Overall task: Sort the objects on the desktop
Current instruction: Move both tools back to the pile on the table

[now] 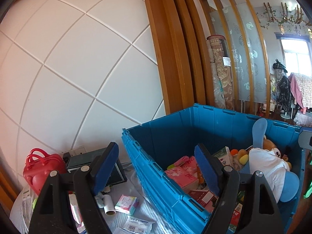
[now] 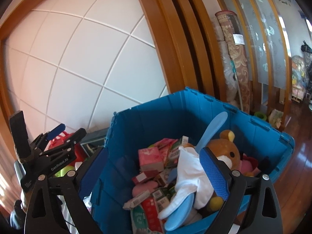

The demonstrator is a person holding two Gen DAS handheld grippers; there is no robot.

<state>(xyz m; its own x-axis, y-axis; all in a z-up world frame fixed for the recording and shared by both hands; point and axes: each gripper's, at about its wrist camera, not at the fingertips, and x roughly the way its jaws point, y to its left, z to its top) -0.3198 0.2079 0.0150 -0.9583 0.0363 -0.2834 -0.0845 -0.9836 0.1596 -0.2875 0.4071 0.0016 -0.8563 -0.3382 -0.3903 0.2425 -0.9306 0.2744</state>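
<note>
A large blue plastic crate (image 1: 156,156) (image 2: 148,117) holds pink tissue packs (image 1: 181,173) (image 2: 150,159), small cartons, a brown teddy bear (image 2: 228,150) (image 1: 270,145) and a white and blue plush toy (image 2: 187,177) (image 1: 271,167). My left gripper (image 1: 156,167) is open and empty, its fingers astride the crate's near-left wall. It also shows in the right wrist view (image 2: 67,130). My right gripper (image 2: 154,172) is open and empty above the crate's contents.
Left of the crate lie a red toy handbag (image 1: 41,167), a dark box (image 1: 93,161), a small paper roll (image 1: 108,204), a colourful tissue pack (image 1: 126,202) and flat packets on a pale cloth. A white tiled wall and wooden door frame stand behind. Rolled carpets (image 2: 237,58) lean at right.
</note>
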